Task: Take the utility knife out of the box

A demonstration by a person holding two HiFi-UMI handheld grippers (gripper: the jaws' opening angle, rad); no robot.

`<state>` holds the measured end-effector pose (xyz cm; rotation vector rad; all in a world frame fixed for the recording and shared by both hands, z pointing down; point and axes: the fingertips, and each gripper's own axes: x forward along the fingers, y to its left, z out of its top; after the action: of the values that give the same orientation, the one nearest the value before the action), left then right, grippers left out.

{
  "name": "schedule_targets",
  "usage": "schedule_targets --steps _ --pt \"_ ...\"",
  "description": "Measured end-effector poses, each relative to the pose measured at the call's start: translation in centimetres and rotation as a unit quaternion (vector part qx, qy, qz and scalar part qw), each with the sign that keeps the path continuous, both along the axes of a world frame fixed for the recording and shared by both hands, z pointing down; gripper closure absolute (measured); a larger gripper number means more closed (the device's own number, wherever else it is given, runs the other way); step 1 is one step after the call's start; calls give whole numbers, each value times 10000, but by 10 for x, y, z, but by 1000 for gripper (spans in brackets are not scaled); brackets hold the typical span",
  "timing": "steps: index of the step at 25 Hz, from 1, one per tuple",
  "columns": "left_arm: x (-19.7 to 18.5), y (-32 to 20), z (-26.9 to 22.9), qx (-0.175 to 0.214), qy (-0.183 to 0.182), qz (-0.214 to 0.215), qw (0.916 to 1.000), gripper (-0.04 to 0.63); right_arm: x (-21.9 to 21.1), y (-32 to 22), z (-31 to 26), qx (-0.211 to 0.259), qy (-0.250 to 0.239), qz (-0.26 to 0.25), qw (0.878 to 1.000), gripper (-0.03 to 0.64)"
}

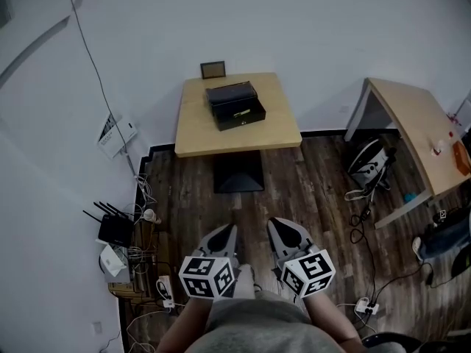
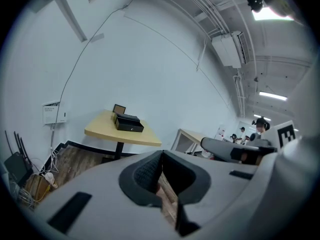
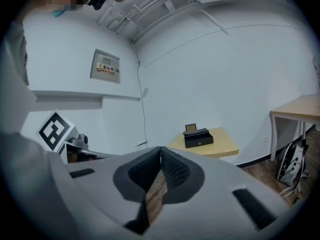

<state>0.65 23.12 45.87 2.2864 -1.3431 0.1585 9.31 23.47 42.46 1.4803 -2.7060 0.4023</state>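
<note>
Black box (image 1: 235,105) on table (image 1: 283,127), long axis across, latch (image 1: 240,112) twd person | L gripper (image 1: 227,232) jaws closed, empty | R gripper (image 1: 283,230) same

Head view looks steeply down; both gripper views face forward; all share the distant box (image 1: 235,105).

Inside of box (image 1: 235,105) out of sight; side table (image 1: 412,120) cut by right edge

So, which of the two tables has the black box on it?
The square table ahead, by the wall, bears the box; the right table holds only small things.
</note>
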Motion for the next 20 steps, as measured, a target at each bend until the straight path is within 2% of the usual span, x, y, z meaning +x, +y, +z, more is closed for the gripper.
schedule_targets --steps 10,20 --pt "-10 -59 8 -53 107 -194 9997 591 -9 -54 7 -86 111 -193 9997 616" --pt "-17 -156 10 -116 175 -45 9998 591 -26 -153 -2 -76 102 -195 9997 615"
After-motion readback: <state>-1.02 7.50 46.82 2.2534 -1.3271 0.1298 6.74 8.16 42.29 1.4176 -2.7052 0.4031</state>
